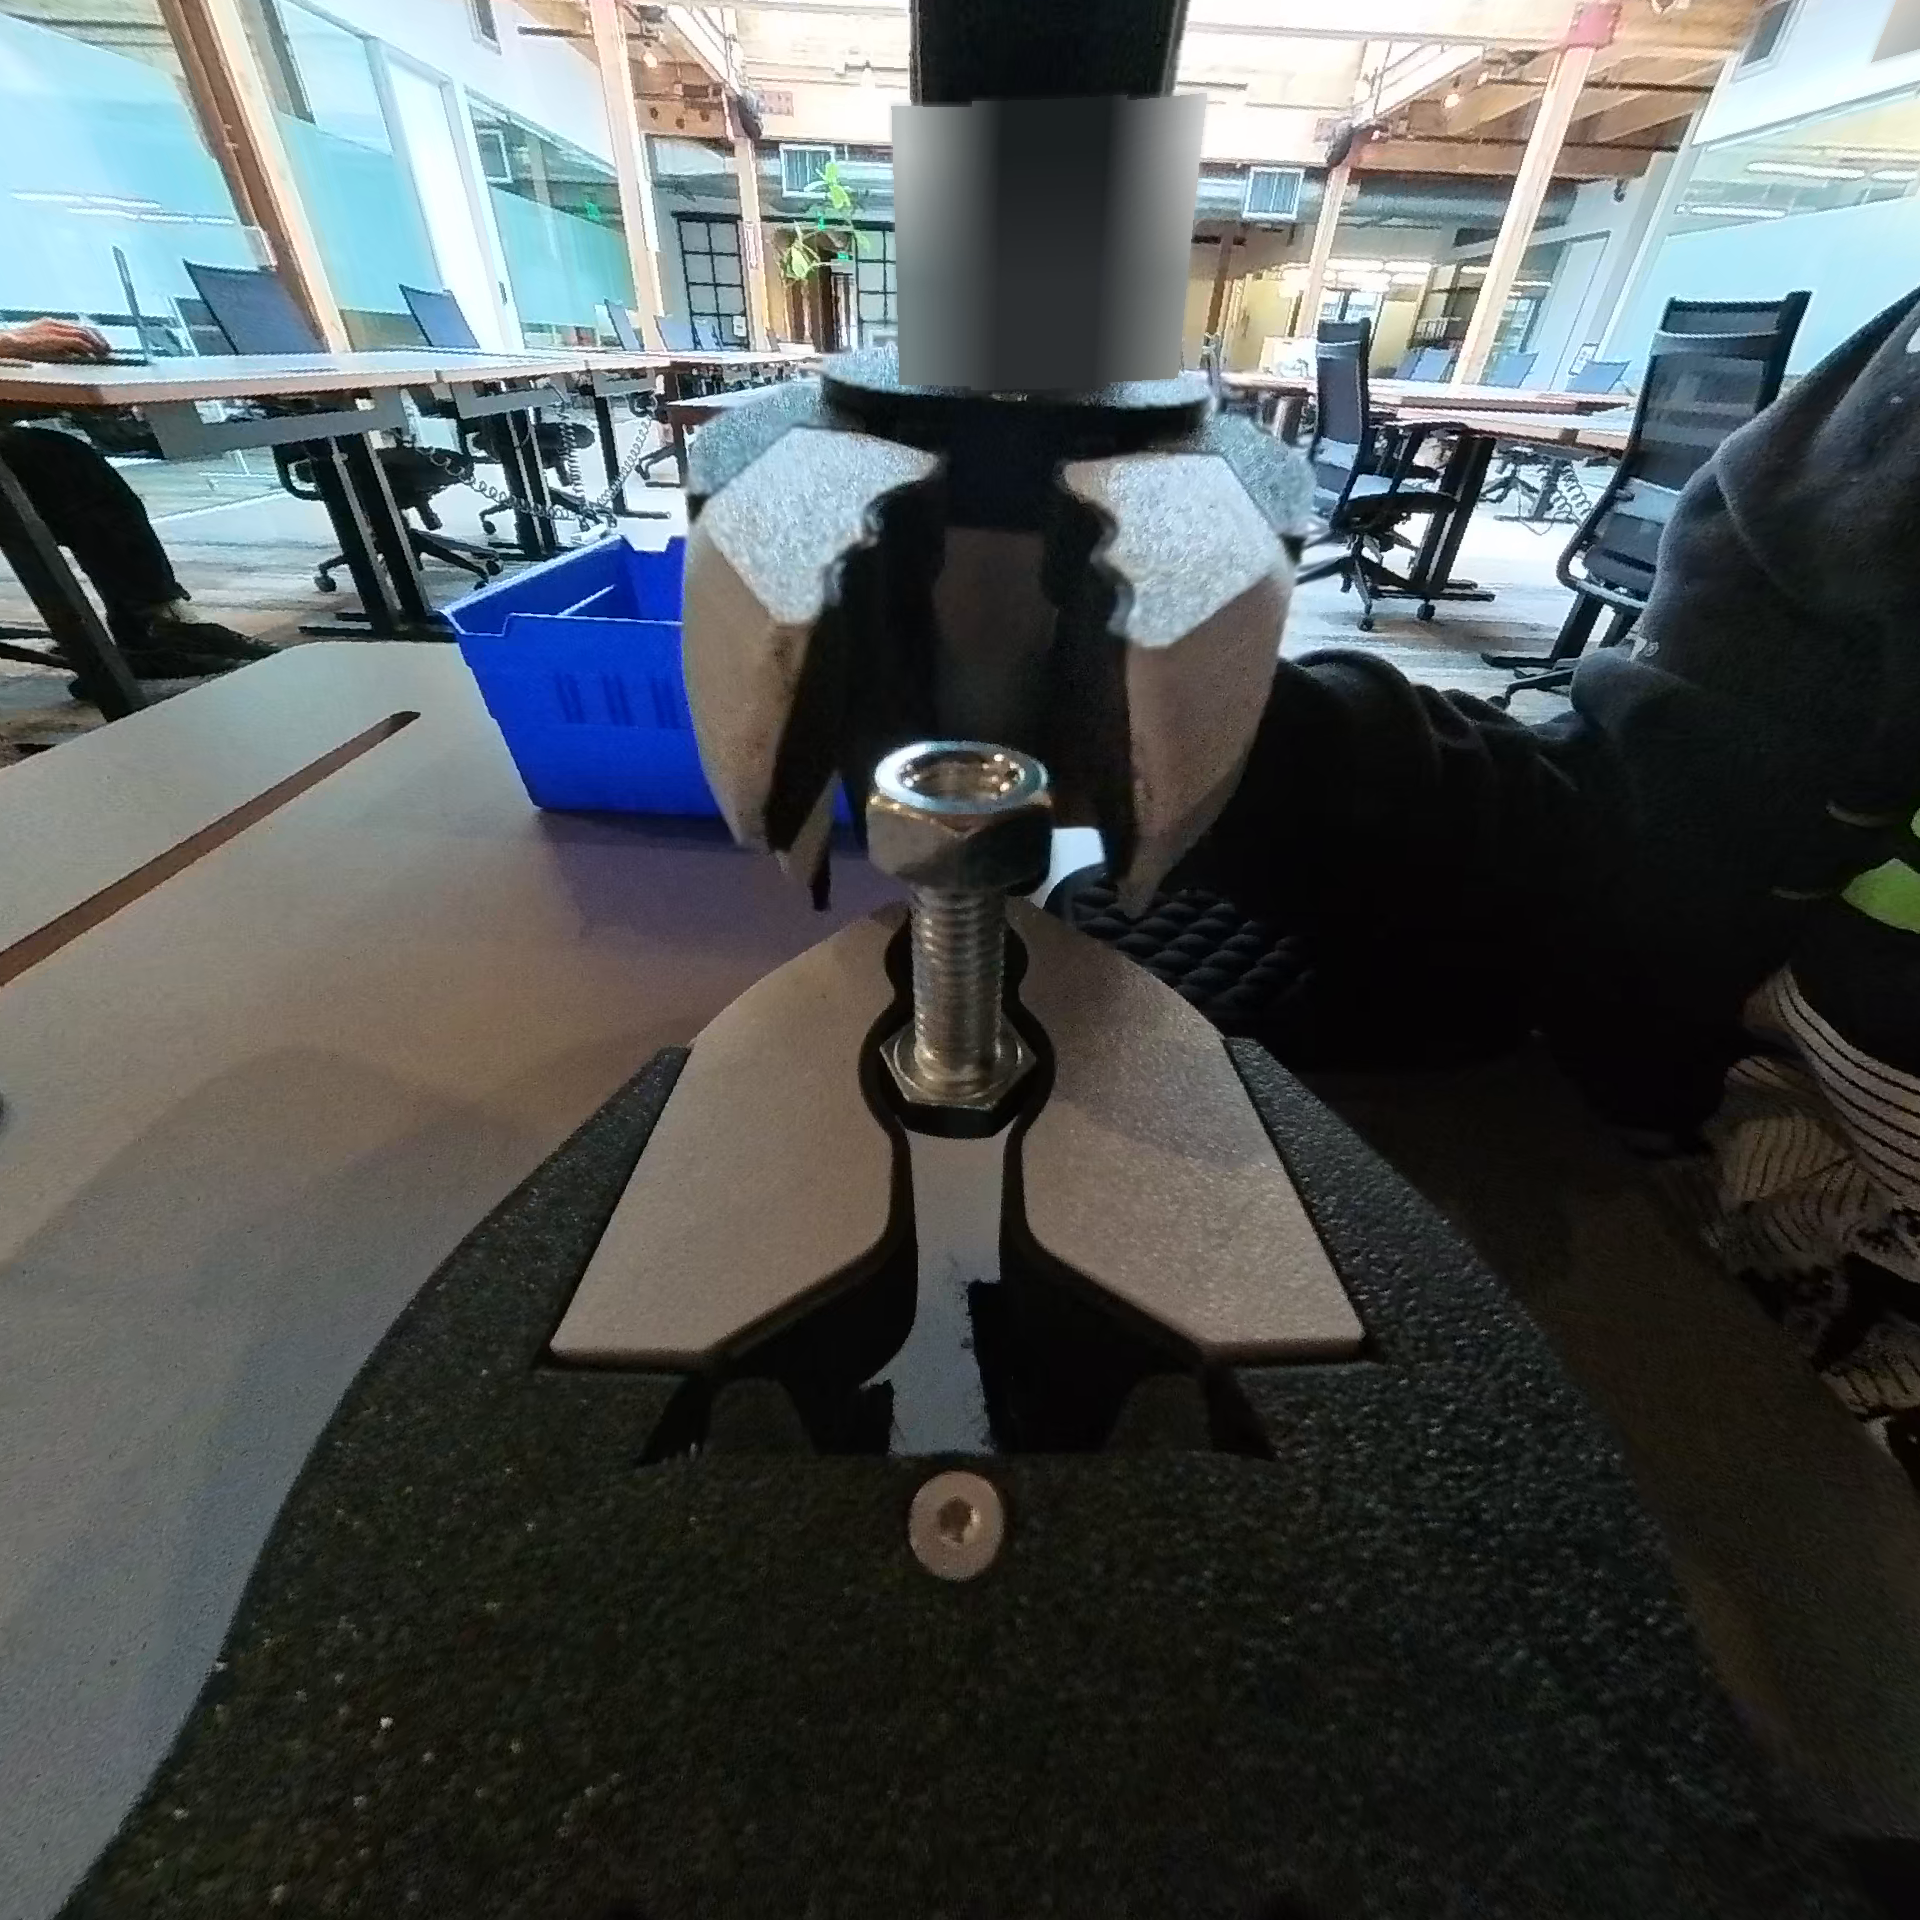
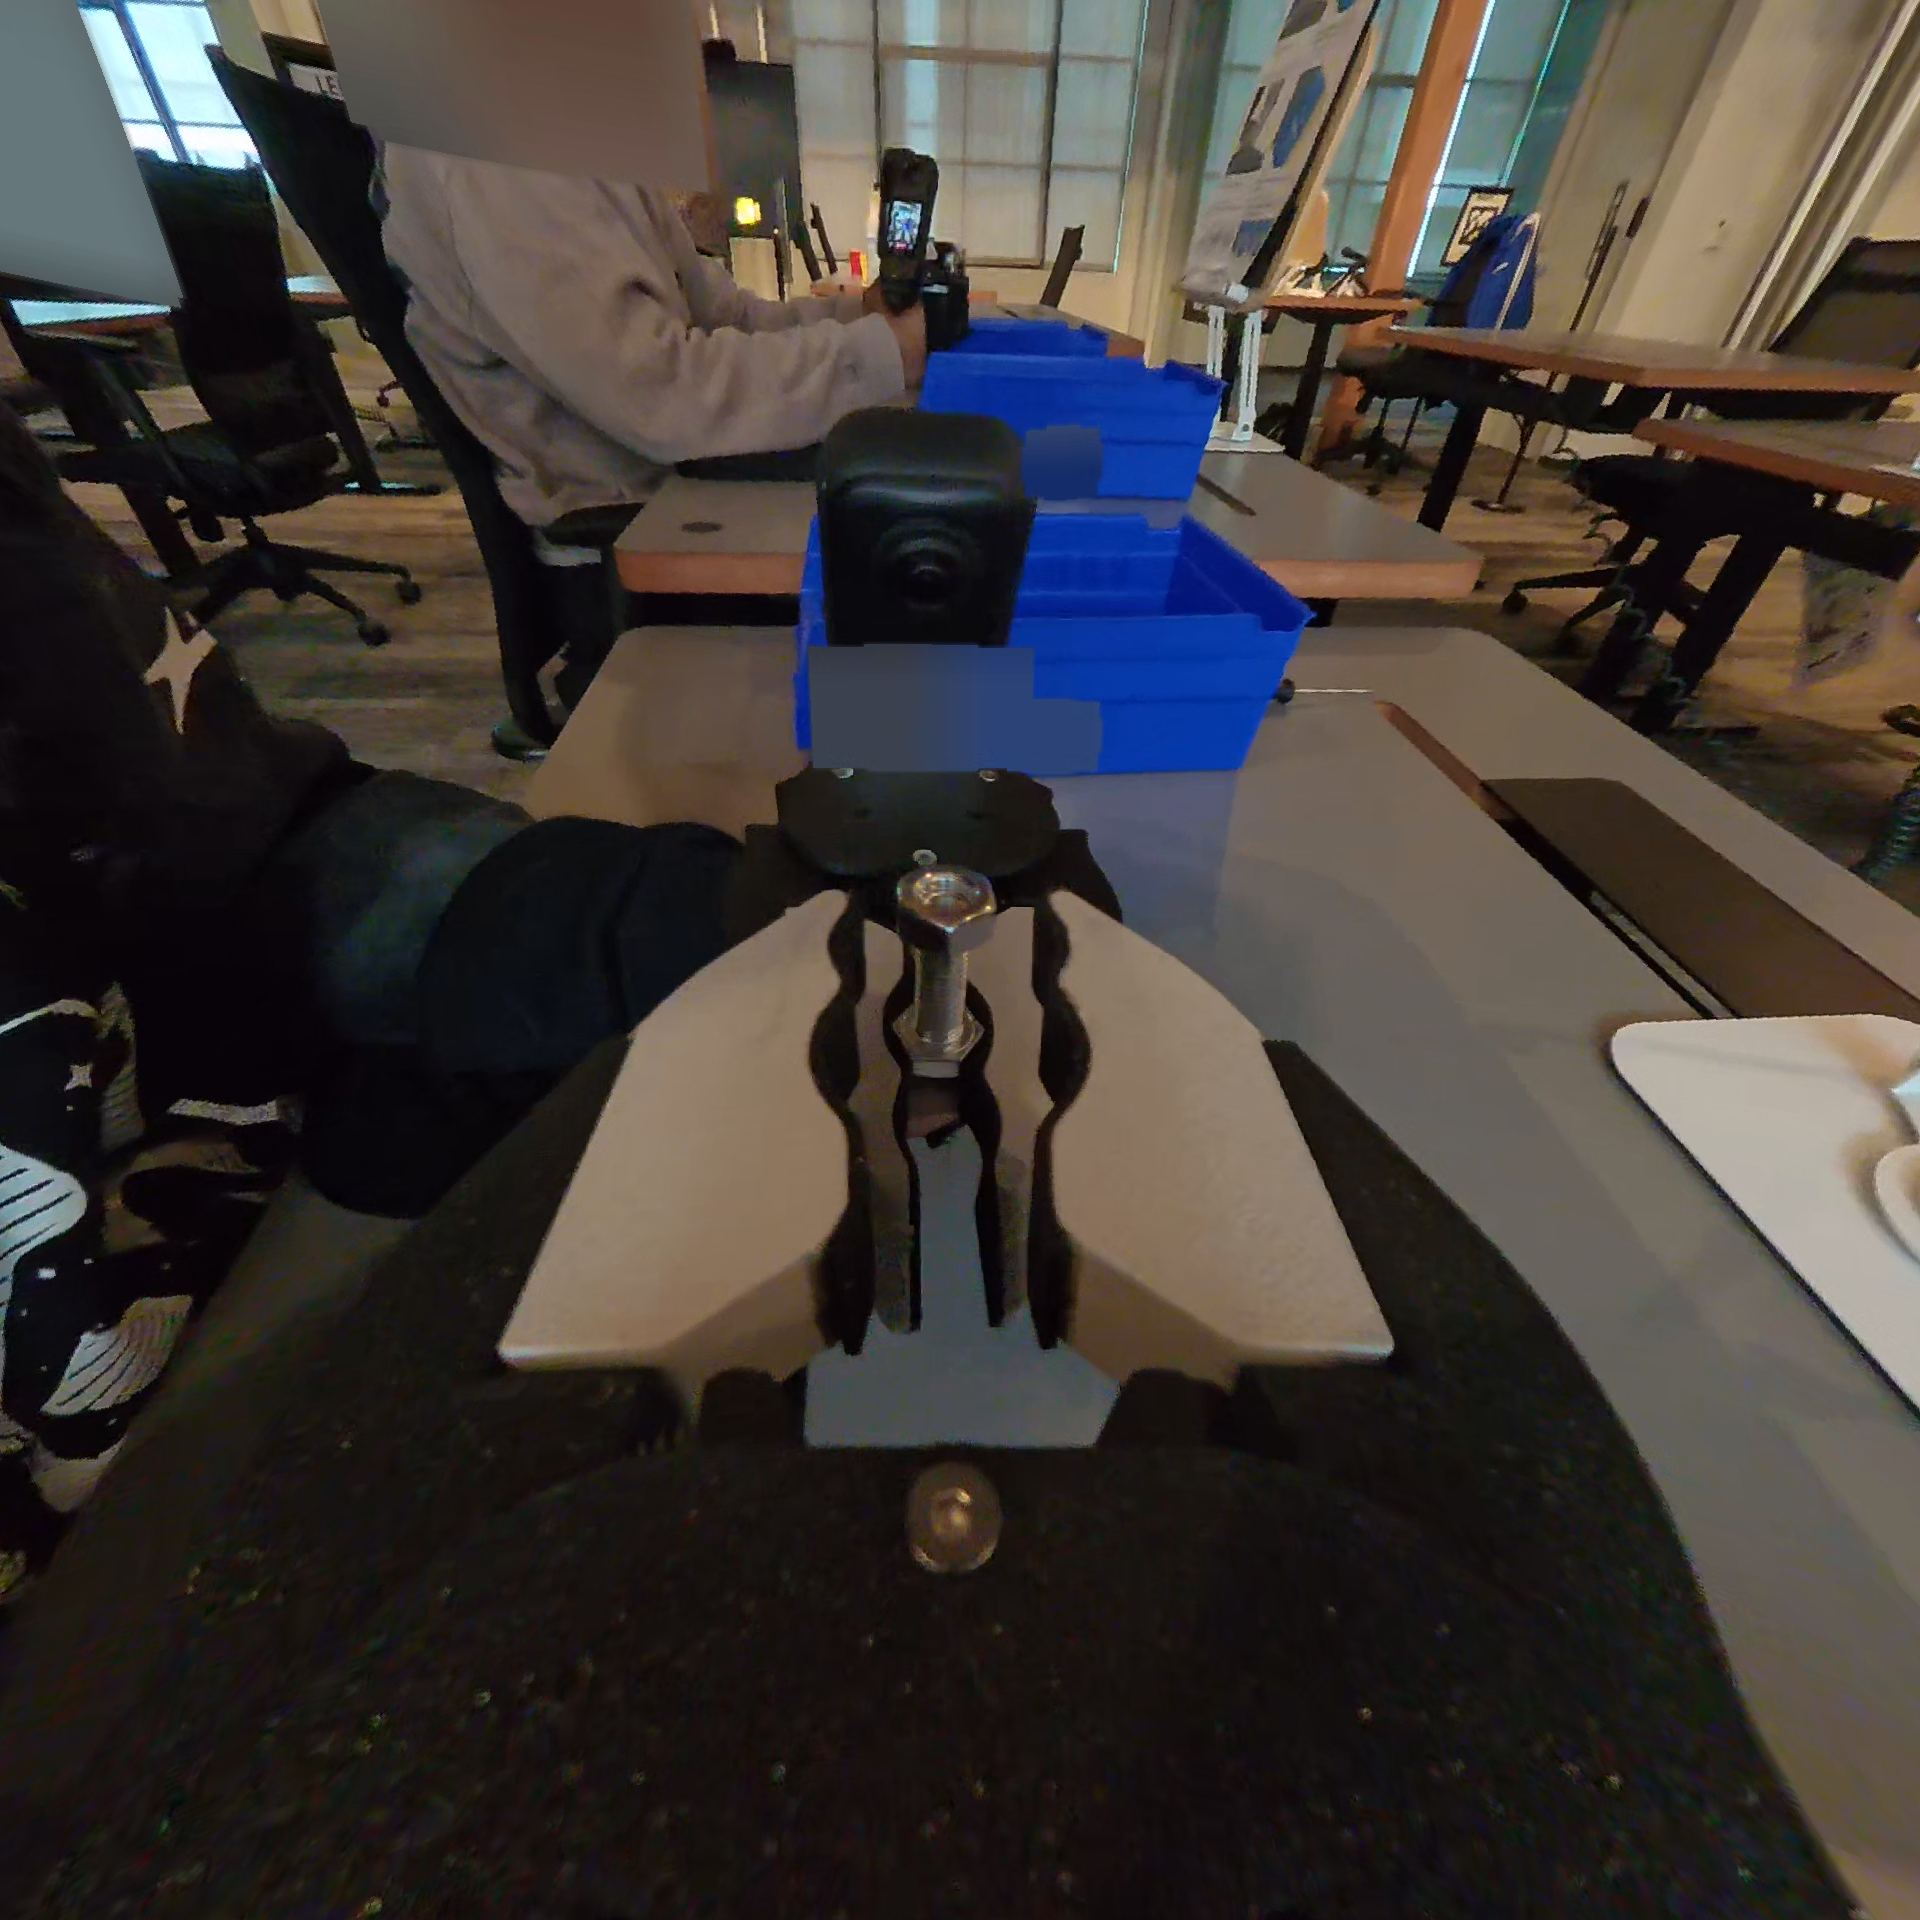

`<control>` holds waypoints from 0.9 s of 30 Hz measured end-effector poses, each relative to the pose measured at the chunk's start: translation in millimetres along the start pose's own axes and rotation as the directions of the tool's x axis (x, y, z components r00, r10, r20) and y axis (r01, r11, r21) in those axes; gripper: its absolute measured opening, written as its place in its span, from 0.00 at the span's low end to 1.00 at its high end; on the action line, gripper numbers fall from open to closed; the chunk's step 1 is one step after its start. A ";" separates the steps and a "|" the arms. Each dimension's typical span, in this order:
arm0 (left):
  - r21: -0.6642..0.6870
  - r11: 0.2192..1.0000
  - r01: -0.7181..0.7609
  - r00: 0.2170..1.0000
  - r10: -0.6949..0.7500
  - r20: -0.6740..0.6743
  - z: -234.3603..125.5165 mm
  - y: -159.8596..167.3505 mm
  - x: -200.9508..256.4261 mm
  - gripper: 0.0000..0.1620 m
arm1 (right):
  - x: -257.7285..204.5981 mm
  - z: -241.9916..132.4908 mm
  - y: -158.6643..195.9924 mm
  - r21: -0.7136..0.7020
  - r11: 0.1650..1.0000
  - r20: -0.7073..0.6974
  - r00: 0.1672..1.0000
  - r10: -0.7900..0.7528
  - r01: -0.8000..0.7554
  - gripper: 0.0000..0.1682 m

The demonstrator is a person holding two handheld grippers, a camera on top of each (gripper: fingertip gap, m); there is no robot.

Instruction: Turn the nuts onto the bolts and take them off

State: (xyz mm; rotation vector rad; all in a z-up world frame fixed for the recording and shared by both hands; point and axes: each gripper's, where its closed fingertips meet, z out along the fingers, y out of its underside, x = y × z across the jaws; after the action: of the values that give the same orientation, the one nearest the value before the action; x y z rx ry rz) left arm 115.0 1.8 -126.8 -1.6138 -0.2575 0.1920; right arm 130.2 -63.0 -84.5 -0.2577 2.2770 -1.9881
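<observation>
A silver bolt [image 1: 958, 977] stands upright with its hex head [image 1: 956, 1075] clamped in the notch of my left gripper [image 1: 961, 925], which is shut on it. A silver nut [image 1: 958, 821] sits at the top of the thread, and its hole shows empty from above. My right gripper [image 1: 977, 894] faces the left one and is open, with its fingertips on either side of the nut and apart from it. In the right wrist view the nut [image 2: 945, 904] and bolt [image 2: 938, 987] stand between the open fingers of my right gripper [image 2: 948, 920].
A blue bin [image 1: 592, 707] stands on the grey table behind the grippers, also in the right wrist view [image 2: 1153, 665]. A white tray [image 2: 1766, 1132] and a black mat [image 2: 1683, 894] lie to the right. A dark sleeve [image 1: 1455, 831] rests on the table. A person [image 2: 582, 343] sits at the neighbouring table. My right fingertips sit around 7 cm from my left ones.
</observation>
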 end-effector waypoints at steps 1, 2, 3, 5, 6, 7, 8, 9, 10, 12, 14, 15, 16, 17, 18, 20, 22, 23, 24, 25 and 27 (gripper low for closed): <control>0.002 1.000 -0.001 1.000 0.001 0.000 -0.1 -0.3 0.1 0.08 | 1.3 -0.7 0.8 -0.004 1.000 -0.007 1.000 -0.002 0.002 0.17; 0.003 1.000 -0.001 1.000 0.001 -0.001 -0.2 -0.6 0.2 0.08 | 3.4 -3.7 1.9 -0.008 1.000 -0.012 1.000 -0.005 0.005 0.14; 0.004 1.000 0.001 1.000 -0.001 0.000 -0.4 -0.7 -0.1 0.08 | 5.1 -8.1 1.9 -0.003 1.000 -0.011 1.000 0.002 -0.002 0.13; 0.007 1.000 0.003 1.000 -0.003 0.000 -0.9 -1.0 -0.2 0.08 | 13.4 -19.7 0.9 0.009 1.000 -0.038 0.999 0.016 -0.016 0.08; 0.005 1.000 0.003 1.000 -0.003 0.001 -0.8 -0.8 -0.4 0.08 | 15.1 -25.0 -0.4 0.016 1.000 -0.042 0.999 0.012 -0.012 0.09; 0.006 1.000 0.004 1.000 -0.004 0.001 -0.9 -0.8 -0.5 0.08 | 15.2 -28.7 -0.9 0.014 1.000 -0.038 0.999 0.006 -0.005 0.10; 0.008 1.000 0.005 1.000 -0.005 0.000 -0.9 -1.0 -0.5 0.08 | 13.8 -30.4 0.0 -0.001 1.000 -0.025 1.000 -0.001 0.001 0.13; 0.011 1.000 0.006 1.000 -0.006 -0.001 -1.1 -1.4 -0.5 0.08 | 11.7 -30.6 2.2 -0.034 0.999 -0.006 1.000 -0.012 0.012 0.16; 0.013 1.000 0.007 1.000 -0.007 -0.002 -1.3 -1.8 -0.4 0.08 | 9.5 -30.0 5.0 -0.086 0.996 0.016 0.999 -0.027 0.029 0.19; 0.016 1.000 0.008 1.000 -0.008 -0.002 -1.8 -1.9 -0.8 0.08 | 5.2 -28.2 6.2 -0.209 0.974 0.063 0.995 -0.081 0.092 0.24; 0.019 1.000 0.010 1.000 -0.010 -0.003 -2.2 -2.1 -0.7 0.08 | 3.8 -26.6 0.6 -0.334 0.922 0.118 0.980 -0.163 0.194 0.27; 0.019 1.000 0.010 1.000 -0.010 -0.005 -1.8 -2.0 -0.7 0.08 | 4.0 -25.5 -4.6 -0.388 0.887 0.151 0.967 -0.207 0.250 0.28; 0.018 1.000 0.011 1.000 -0.010 -0.006 -0.4 -1.5 -0.5 0.08 | 3.7 -24.3 -10.1 -0.435 0.847 0.195 0.951 -0.242 0.305 0.29; 0.017 1.000 0.011 1.000 -0.010 -0.007 0.4 -1.5 -0.2 0.08 | 2.9 -23.0 -14.9 -0.479 0.803 0.247 0.932 -0.264 0.355 0.29; 0.015 1.000 0.010 1.000 -0.010 -0.008 1.4 -1.4 0.1 0.08 | 2.7 -21.3 -18.8 -0.522 0.754 0.298 0.913 -0.278 0.400 0.29; 0.017 1.000 0.011 1.000 -0.011 -0.008 2.0 -2.4 0.7 0.08 | 3.5 -16.2 -24.6 -0.587 0.650 0.391 0.872 -0.295 0.483 0.29; 0.018 1.000 0.011 1.000 -0.011 -0.004 1.9 -3.4 0.3 0.07 | 1.7 -11.3 -25.7 -0.631 0.554 0.477 0.835 -0.276 0.543 0.27; 0.019 1.000 0.011 1.000 -0.011 -0.003 1.6 -3.8 -0.2 0.07 | 0.1 -8.7 -24.9 -0.648 0.516 0.508 0.823 -0.255 0.560 0.27; 0.019 1.000 0.011 1.000 -0.011 -0.001 1.3 -4.2 -0.6 0.07 | -2.0 -6.8 -22.5 -0.662 0.479 0.538 0.811 -0.230 0.576 0.27; 0.020 1.000 0.012 1.000 -0.012 0.000 0.6 -4.6 -1.0 0.07 | -2.7 -5.2 -19.1 -0.676 0.442 0.561 0.800 -0.211 0.590 0.26; 0.021 1.000 0.011 1.000 -0.011 -0.001 0.2 -5.0 -1.2 0.07 | -0.1 -2.9 -10.9 -0.701 0.364 0.589 0.786 -0.191 0.613 0.26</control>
State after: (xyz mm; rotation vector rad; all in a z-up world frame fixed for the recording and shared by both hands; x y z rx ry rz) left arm 113.5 1.9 -121.9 -1.5911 -0.2633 0.1847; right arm 130.3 -61.6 -73.3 -1.3278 2.8292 -0.4437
